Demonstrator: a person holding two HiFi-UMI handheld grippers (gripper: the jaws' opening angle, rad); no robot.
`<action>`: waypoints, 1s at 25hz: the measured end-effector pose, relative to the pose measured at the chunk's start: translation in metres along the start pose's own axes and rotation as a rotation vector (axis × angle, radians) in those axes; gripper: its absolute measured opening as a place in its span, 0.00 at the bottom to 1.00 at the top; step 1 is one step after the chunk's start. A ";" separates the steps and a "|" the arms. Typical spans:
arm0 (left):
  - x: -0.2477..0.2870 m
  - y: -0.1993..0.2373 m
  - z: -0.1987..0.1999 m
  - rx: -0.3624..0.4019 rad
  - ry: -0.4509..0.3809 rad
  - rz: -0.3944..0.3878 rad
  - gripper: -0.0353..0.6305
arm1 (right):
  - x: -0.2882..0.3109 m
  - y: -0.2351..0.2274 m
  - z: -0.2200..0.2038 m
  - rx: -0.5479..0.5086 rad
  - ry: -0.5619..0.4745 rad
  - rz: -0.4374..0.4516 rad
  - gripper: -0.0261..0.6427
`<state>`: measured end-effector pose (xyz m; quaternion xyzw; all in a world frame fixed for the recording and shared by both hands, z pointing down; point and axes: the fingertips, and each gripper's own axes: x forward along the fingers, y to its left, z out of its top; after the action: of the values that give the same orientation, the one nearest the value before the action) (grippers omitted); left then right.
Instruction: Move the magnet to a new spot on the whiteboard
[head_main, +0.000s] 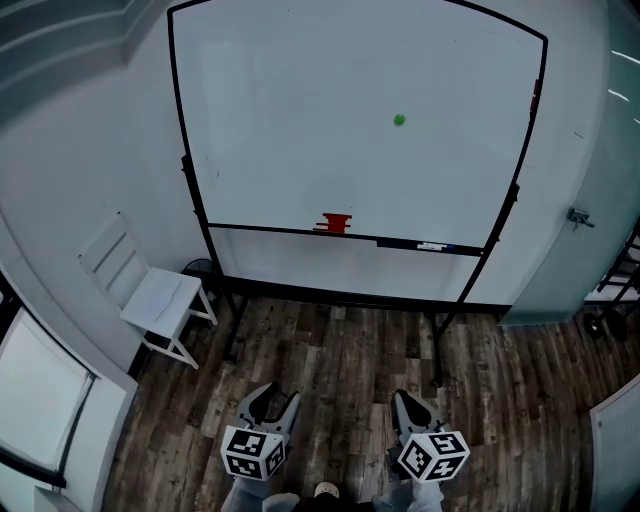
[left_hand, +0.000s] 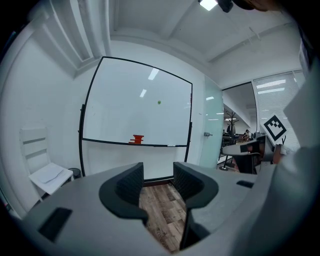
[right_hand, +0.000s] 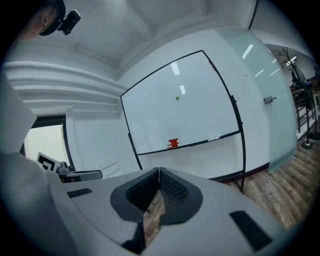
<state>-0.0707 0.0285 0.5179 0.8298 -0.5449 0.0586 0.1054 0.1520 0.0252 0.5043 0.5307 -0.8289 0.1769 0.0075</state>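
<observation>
- Nearest, at the bottom of the head view, are the left gripper (head_main: 278, 397) and the right gripper (head_main: 403, 397). Both are grey plastic, and each carries a cube with black-and-white square markers.
- The left gripper view shows the left gripper (left_hand: 158, 172) released. Its ribbed dark pads stand apart, with only the floor (left_hand: 162, 210) between them.
- The right gripper view shows the right gripper (right_hand: 158, 172) clenched, tips meeting on nothing.
- The magnet (head_main: 399, 120), a small green dot, sits on the upper right part of the whiteboard (head_main: 300, 120), well apart from both grippers.
- Only the left gripper view shows desks (left_hand: 245, 150) beyond the glass to the right.
- Only the head view shows the whole stretch of wood-plank floor between the person and the board.
- A red object (head_main: 335, 223) and markers (head_main: 430, 246) lie on the board's ledge.
- A white slatted chair (head_main: 150, 295) stands left of the black-framed board, and a frosted glass door (head_main: 560, 240) stands to its right.
- Nothing stands between the grippers and the board.
</observation>
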 end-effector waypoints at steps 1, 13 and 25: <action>0.003 0.000 -0.001 0.000 -0.001 0.002 0.32 | 0.003 -0.003 0.000 0.002 0.002 0.001 0.08; 0.000 -0.001 -0.016 -0.014 0.020 0.026 0.32 | 0.001 -0.006 -0.018 0.012 0.038 0.013 0.08; 0.041 0.016 -0.005 -0.013 0.012 0.003 0.32 | 0.037 -0.022 -0.008 0.003 0.036 -0.006 0.08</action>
<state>-0.0684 -0.0133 0.5333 0.8278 -0.5461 0.0603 0.1140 0.1535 -0.0131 0.5258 0.5300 -0.8267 0.1875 0.0225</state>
